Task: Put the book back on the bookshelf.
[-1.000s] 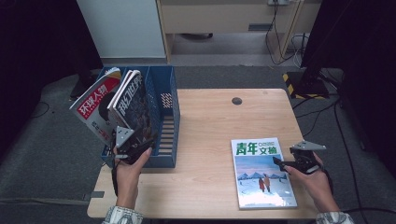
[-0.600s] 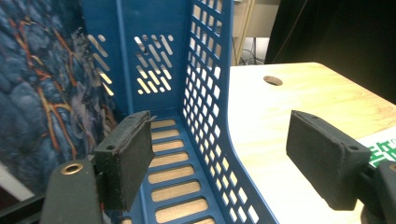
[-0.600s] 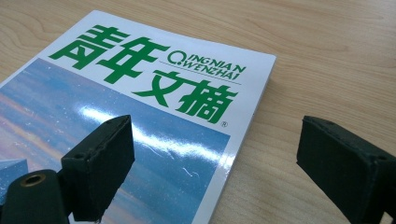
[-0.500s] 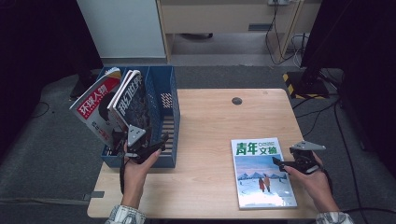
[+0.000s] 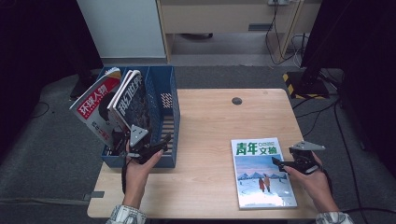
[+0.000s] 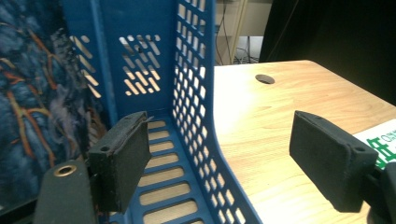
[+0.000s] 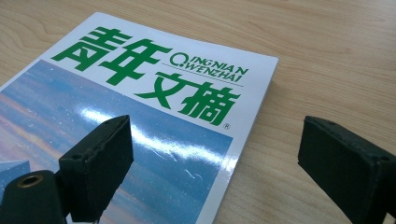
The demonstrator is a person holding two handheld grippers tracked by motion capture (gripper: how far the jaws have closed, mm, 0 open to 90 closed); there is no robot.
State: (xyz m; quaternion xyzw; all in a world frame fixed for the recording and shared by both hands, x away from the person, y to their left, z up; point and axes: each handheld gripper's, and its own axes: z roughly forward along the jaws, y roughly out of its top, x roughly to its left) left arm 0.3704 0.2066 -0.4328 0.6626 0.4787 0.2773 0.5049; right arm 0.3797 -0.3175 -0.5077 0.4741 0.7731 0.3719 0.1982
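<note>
A glossy magazine with green Chinese title characters and a blue mountain-landscape cover (image 5: 262,171) lies flat, face up, on the light wooden table (image 5: 210,121), in the near right part of it; its long axis runs from the person's edge toward the far edge, leaning slightly to the left at the top, with the title end pointing away from the person and its spine along the left side; the right gripper (image 5: 280,163) sits at the magazine's right edge, about midway along it, its fingers (image 7: 98,165) spread wide; in the right gripper view one finger hangs over the cover and the other over bare wood just beyond the edge, pinching nothing.

The left gripper (image 5: 159,143) is at the near end of a blue perforated plastic file rack (image 5: 169,105) that stands at the table's left edge; its fingers (image 6: 122,163) are spread wide and straddle the rack's right wall, one inside the compartment over the slotted floor, the other outside above the table; they hold nothing.

Two more magazines stand in the rack's left compartments, tilted to the left with their tops out over the rack's side: a red-banded magazine with white characters (image 5: 93,109) outermost, and a dark, blue-patterned magazine (image 5: 130,98) just beside it; a small dark round cable hole (image 5: 236,101) sits near the far edge of the table.
</note>
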